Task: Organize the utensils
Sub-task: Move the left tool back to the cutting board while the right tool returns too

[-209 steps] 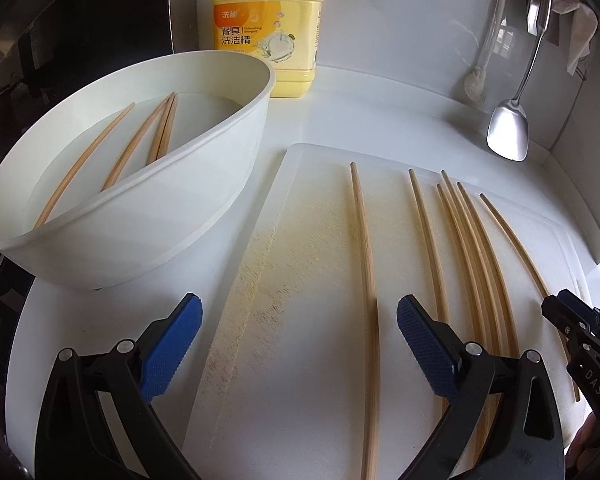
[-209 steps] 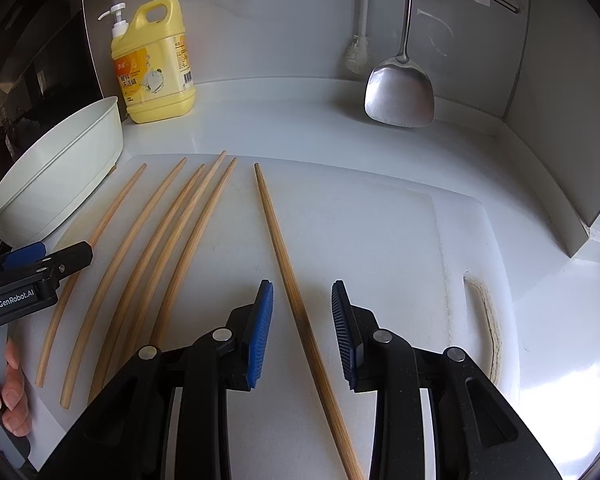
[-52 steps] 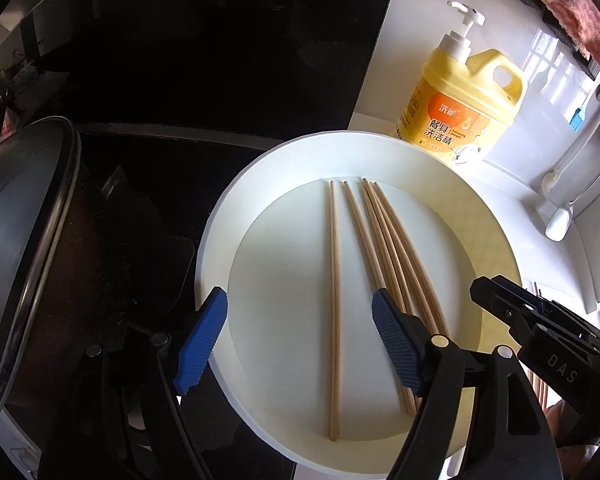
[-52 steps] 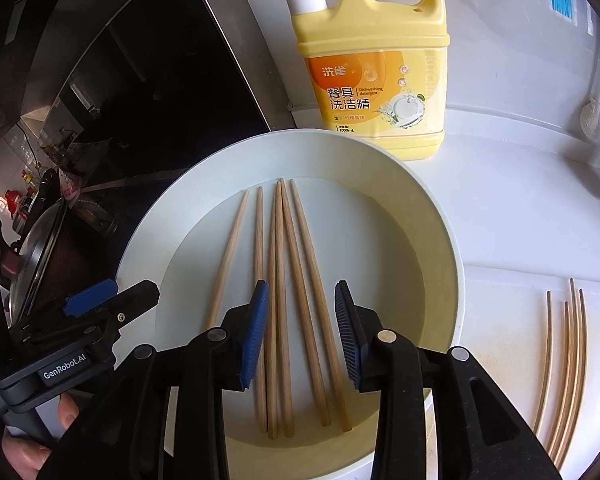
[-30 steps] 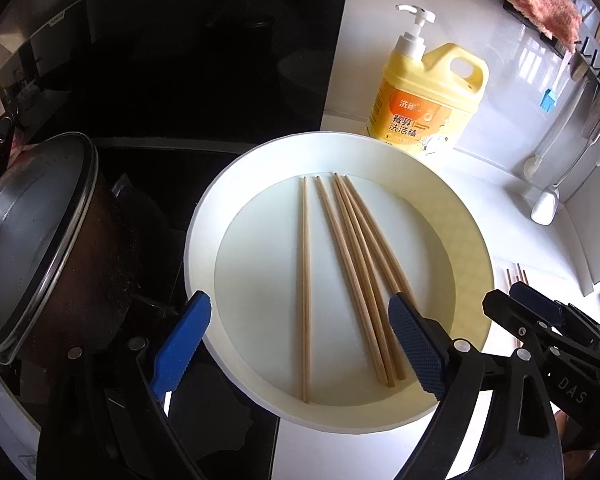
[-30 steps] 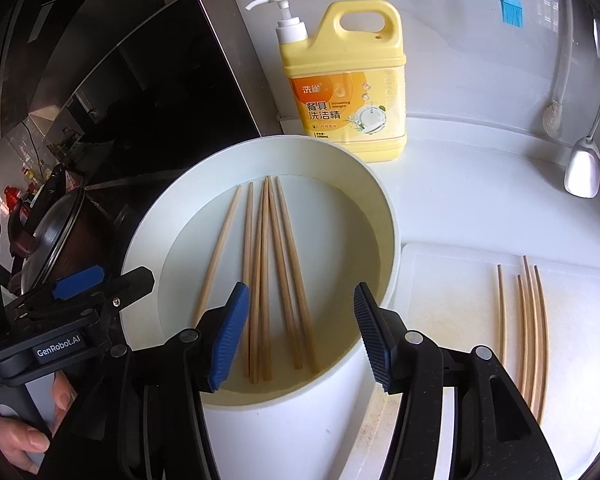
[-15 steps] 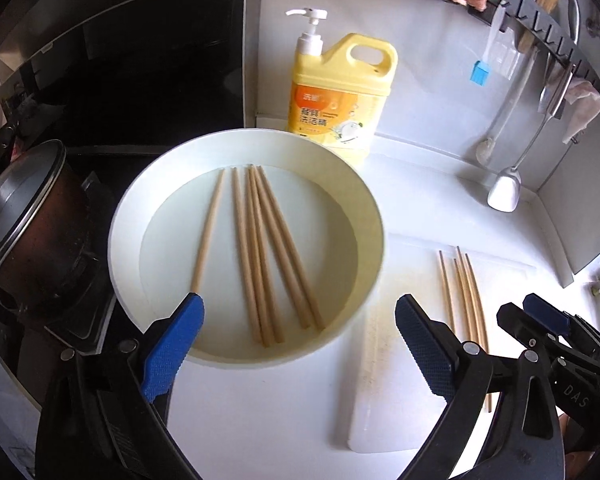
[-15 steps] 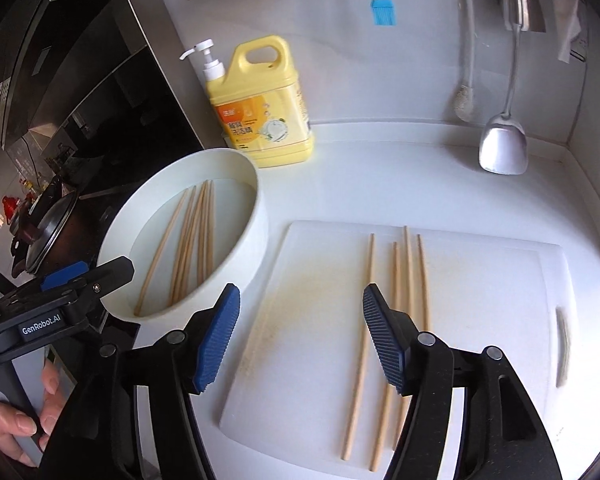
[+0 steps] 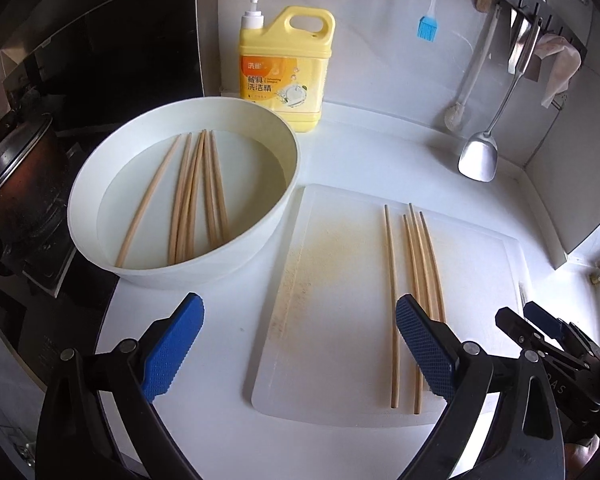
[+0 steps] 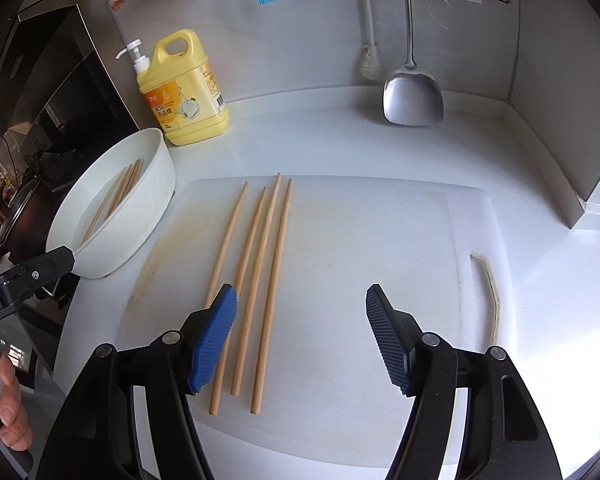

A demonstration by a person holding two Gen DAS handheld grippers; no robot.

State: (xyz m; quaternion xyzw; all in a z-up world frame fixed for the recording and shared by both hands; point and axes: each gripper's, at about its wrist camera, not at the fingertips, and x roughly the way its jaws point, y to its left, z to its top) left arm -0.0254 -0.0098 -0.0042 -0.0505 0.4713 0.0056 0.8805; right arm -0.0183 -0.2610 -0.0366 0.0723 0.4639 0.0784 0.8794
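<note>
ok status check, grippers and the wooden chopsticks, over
Left gripper open, empty. Right gripper open, empty. Four wooden chopsticks on white cutting board, more in round white bowl. Nothing blocking them.

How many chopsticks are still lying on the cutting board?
4. All chopsticks lie side by side on the left half of the cutting board, one slightly apart leftward. None looks hidden.

A home kitchen. A yellow dish-soap bottle (image 9: pixel 286 68) is standing at top centre, a steel spatula (image 9: pixel 479 160) and blue brush (image 9: pixel 427 27) are hanging from a wall rack at upper right, a pot (image 9: pixel 14 184) is sitting on the stove at left, and a cutting board (image 9: pixel 340 264) is lying on the white table (image 9: pixel 380 160).
</note>
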